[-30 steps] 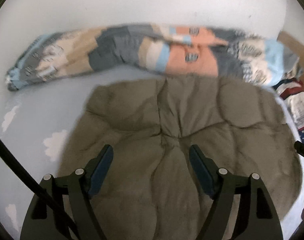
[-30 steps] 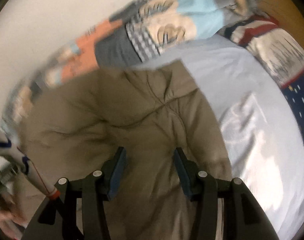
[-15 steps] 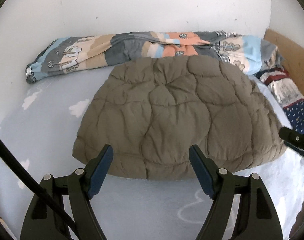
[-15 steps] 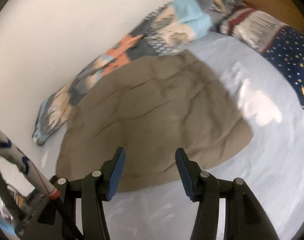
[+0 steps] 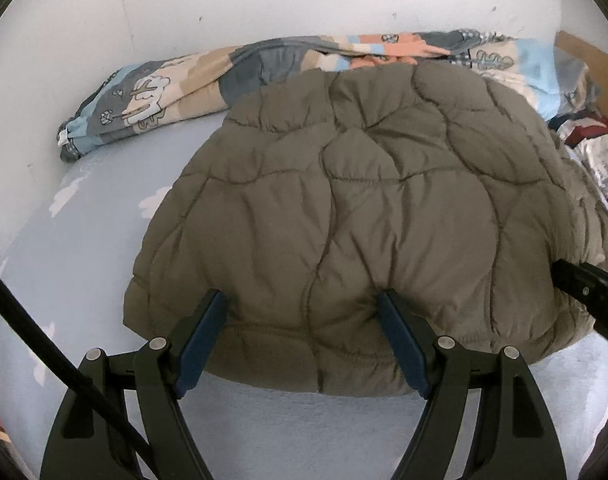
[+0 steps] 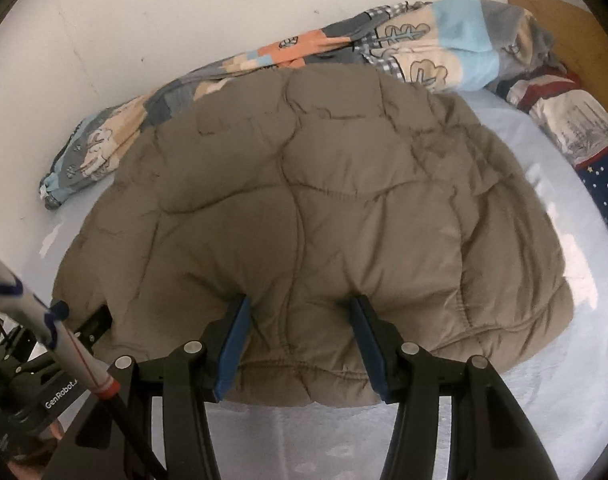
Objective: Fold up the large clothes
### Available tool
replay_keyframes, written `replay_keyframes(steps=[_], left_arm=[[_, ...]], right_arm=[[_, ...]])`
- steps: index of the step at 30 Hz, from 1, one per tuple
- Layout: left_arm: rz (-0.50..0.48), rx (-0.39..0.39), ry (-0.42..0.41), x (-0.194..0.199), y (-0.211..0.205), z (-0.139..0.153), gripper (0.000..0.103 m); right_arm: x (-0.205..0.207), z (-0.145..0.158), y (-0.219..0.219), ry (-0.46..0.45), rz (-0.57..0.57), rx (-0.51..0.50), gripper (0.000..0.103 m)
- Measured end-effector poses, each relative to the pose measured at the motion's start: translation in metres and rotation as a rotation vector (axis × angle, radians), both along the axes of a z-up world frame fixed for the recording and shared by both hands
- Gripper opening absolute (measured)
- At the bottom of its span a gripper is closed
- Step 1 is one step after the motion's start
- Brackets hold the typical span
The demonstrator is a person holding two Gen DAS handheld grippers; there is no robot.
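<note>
A quilted olive-brown jacket (image 5: 364,208) lies folded in a rounded heap on the light blue bed sheet (image 5: 84,248). My left gripper (image 5: 302,298) hovers open over the jacket's near hem, left of its middle, with the padding showing between its blue pads but not pinched. In the right wrist view the same jacket (image 6: 304,200) fills the middle. My right gripper (image 6: 301,300) stands open over the near hem too, its pads apart with fabric bulging between them. The right gripper's dark tip (image 5: 584,292) pokes in at the left view's right edge.
A rolled patterned blanket (image 5: 184,88) lies along the white wall behind the jacket. Pillows (image 6: 576,120) and a wooden headboard (image 6: 564,28) are at the right. A black cable (image 5: 44,344) crosses the lower left. Bare sheet (image 6: 564,240) lies right of the jacket.
Both grippers drew back from close over the jacket until its whole outline showed, then came forward to its near hem. The right view has rolled level. Both jaws stayed apart.
</note>
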State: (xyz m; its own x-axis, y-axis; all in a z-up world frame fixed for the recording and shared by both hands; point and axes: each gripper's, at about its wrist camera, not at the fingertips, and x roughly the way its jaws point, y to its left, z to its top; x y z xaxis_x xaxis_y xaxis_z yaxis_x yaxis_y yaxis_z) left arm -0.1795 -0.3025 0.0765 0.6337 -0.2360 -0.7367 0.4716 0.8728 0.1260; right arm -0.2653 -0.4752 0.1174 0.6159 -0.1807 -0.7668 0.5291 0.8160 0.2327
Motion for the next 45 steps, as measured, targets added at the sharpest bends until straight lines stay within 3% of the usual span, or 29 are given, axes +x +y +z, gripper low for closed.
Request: replay_keyframes(steps=[7,17,25,34,45], left_arm=[[-0.002,0.033,-0.039,-0.005,-0.005,-0.003,0.078],[-0.011,0.038,-0.057,-0.01,-0.001,0.003,0.078],[-0.013,0.035,-0.052,-0.009,-0.001,0.003,0.078],[-0.012,0.041,-0.049,-0.007,-0.002,0.003,0.078],[0.006,-0.038,0.048,0.004,0.008,0.005,0.078]], right_arm=[[0.004,-0.008,0.002,0.042,0.018,-0.011,0.058],[-0.012,0.007,-0.003,0.01,-0.011,0.077,0.06],[-0.026,0.017,-0.015,-0.006,-0.057,0.085,0.06],[-0.031,0.005,-0.027,0.03,-0.088,0.137,0.062],[-0.038,0.007,-0.031,0.026,-0.104,0.15,0.066]])
